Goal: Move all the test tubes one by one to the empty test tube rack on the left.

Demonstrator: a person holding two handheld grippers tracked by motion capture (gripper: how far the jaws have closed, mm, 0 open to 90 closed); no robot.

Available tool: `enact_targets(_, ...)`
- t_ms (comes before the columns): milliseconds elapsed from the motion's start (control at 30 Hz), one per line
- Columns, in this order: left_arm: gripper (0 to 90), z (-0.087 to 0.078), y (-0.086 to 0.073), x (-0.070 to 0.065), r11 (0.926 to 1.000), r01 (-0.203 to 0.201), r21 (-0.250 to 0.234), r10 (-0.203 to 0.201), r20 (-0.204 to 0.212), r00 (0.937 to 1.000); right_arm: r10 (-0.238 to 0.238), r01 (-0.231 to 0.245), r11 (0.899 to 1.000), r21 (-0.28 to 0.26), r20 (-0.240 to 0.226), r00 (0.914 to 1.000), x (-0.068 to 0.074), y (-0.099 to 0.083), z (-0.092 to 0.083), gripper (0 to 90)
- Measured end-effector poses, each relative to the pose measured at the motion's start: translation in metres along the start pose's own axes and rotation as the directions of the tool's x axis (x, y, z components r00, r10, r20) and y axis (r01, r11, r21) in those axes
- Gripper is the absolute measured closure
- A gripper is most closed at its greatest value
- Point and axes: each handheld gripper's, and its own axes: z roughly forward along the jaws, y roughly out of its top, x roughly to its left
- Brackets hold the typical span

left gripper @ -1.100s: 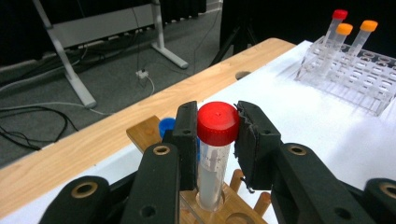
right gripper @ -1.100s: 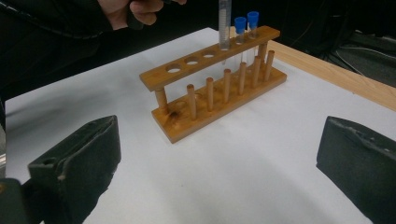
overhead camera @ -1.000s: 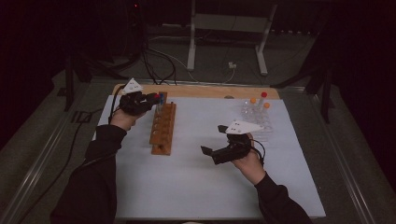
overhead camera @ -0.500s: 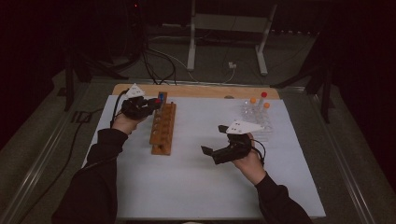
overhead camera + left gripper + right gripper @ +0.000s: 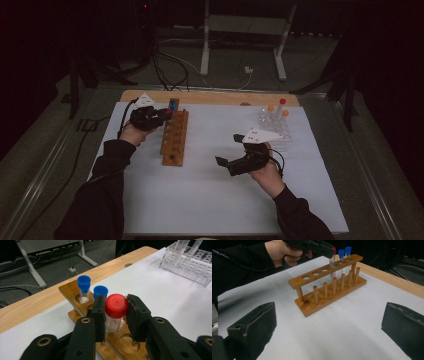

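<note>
The red-capped tube point(image 5: 115, 312) is held upright, its long axis vertical and the cap pointing up, between the narrow jaws of the left gripper point(image 5: 115, 315). It is placed in the third hole from the far end of the wooden rack point(image 5: 329, 290), just beside two blue-capped tubes point(image 5: 83, 288). Six holes are counted in the rack. The right gripper point(image 5: 329, 330) is kept wide apart, with nothing between its jaws, near the rack. Three capped tubes are seen in the clear plastic rack point(image 5: 275, 125).
</note>
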Motion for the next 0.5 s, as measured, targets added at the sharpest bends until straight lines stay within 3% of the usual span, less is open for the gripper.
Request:
enact_targets(67, 64.6, -0.002, -0.001, -0.001, 0.9999, 0.008, -0.008, -0.008, 0.014, 0.9999, 0.001, -0.001, 1.0, -0.004, 0.003, 1.0, -0.001, 0.0, 0.0, 0.1)
enact_targets(167, 48.5, -0.007, -0.001, -0.005, 0.9998, 0.005, -0.021, -0.004, 0.014, 0.9999, -0.003, 0.003, 1.0, -0.007, 0.009, 1.0, -0.001, 0.001, -0.002, 0.1)
enact_targets(300, 36.1, -0.018, -0.001, -0.011, 0.9986, 0.003, -0.053, -0.002, 0.023, 0.9997, 0.002, -0.002, 1.0, -0.014, 0.017, 0.9999, -0.004, 0.002, -0.004, 0.1)
enact_targets(500, 16.3, -0.034, 0.0, -0.026, 0.9963, 0.0, -0.086, 0.008, 0.094, 0.9955, -0.009, 0.012, 0.999, -0.035, 0.066, 0.9978, -0.013, 0.007, -0.01, 0.1)
